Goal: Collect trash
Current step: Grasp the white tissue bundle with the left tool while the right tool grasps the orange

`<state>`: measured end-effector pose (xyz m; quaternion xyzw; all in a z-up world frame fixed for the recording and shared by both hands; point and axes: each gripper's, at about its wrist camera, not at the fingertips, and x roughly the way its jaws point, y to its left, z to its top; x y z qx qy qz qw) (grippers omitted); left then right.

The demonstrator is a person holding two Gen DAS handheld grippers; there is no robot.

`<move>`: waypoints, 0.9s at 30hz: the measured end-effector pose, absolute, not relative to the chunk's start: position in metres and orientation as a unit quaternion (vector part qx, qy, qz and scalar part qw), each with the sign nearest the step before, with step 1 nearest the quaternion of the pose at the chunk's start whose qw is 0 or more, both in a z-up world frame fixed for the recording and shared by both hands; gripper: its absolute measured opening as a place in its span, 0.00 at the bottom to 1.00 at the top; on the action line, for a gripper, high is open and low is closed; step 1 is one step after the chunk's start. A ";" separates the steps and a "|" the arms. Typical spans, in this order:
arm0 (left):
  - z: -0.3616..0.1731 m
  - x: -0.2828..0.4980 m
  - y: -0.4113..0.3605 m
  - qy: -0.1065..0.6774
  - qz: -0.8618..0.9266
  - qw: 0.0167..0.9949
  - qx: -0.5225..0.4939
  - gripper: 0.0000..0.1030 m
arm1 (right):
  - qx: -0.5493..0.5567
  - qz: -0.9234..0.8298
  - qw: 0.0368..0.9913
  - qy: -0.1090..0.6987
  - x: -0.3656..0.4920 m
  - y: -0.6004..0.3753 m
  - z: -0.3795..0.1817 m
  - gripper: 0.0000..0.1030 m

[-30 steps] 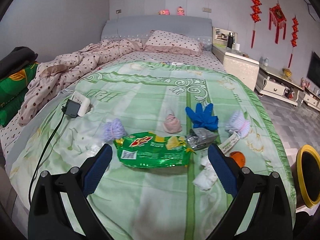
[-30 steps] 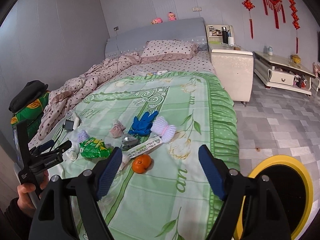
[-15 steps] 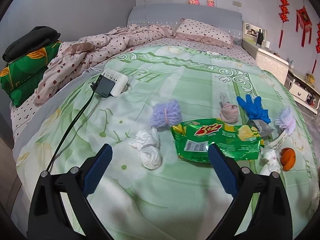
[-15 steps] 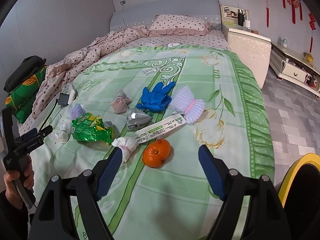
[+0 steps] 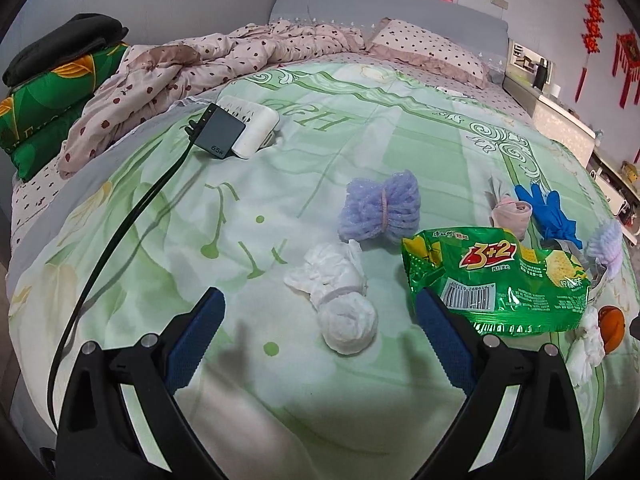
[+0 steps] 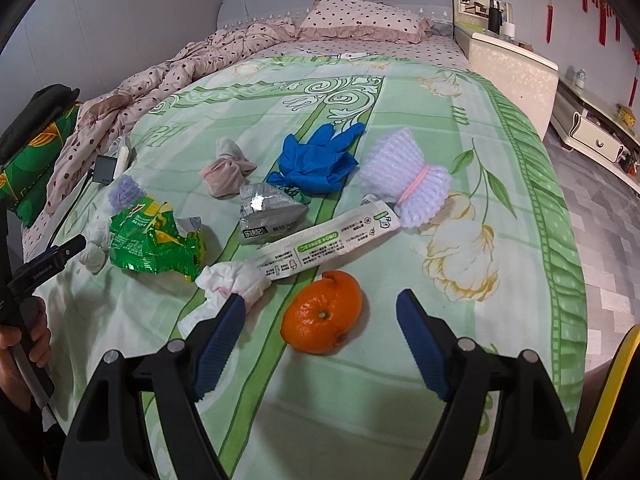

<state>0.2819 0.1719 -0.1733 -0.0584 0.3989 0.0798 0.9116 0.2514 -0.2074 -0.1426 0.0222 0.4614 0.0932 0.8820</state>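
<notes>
Trash lies on the green bedspread (image 5: 360,128). My left gripper (image 5: 320,320) is open, with a crumpled white tissue wad (image 5: 340,300) between its fingers. A green snack bag (image 5: 496,276) lies to its right, purple foam netting (image 5: 380,208) behind. My right gripper (image 6: 320,320) is open around an orange (image 6: 322,312). Beyond the orange lie a white tissue (image 6: 234,278), a long white wrapper (image 6: 328,240), a silver packet (image 6: 268,210), blue gloves (image 6: 316,160), white foam netting (image 6: 404,180), a pink-grey cloth wad (image 6: 226,172) and the green bag (image 6: 154,240).
A black charger on a white power strip (image 5: 240,132), with a black cable (image 5: 120,232), lies at the left. A rumpled dotted quilt (image 5: 200,64) and pillow are at the bed's head. A yellow-rimmed bin (image 6: 612,400) stands at the bed's right edge. A white nightstand (image 6: 512,68) stands beyond.
Both grippers have moved forward and down toward the bed. The left one has swung left from the green bag to the white tissue wad; the right one has closed in on the orange.
</notes>
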 end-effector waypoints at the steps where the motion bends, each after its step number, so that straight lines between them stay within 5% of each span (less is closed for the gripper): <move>1: -0.175 0.284 0.171 0.400 0.079 0.911 -0.057 0.89 | 0.020 0.093 0.882 0.462 0.253 -0.207 -0.145 0.72; 8: -0.192 0.303 0.162 0.416 0.064 0.905 -0.053 0.79 | 0.011 0.097 0.875 0.473 0.261 -0.202 -0.160 0.68; 20: -0.208 0.316 0.153 0.435 0.046 0.898 -0.054 0.30 | 0.007 0.098 0.869 0.484 0.269 -0.200 -0.179 0.41; 27: -0.207 0.313 0.162 0.432 0.049 0.898 -0.073 0.27 | 0.012 0.101 0.869 0.484 0.268 -0.201 -0.177 0.34</move>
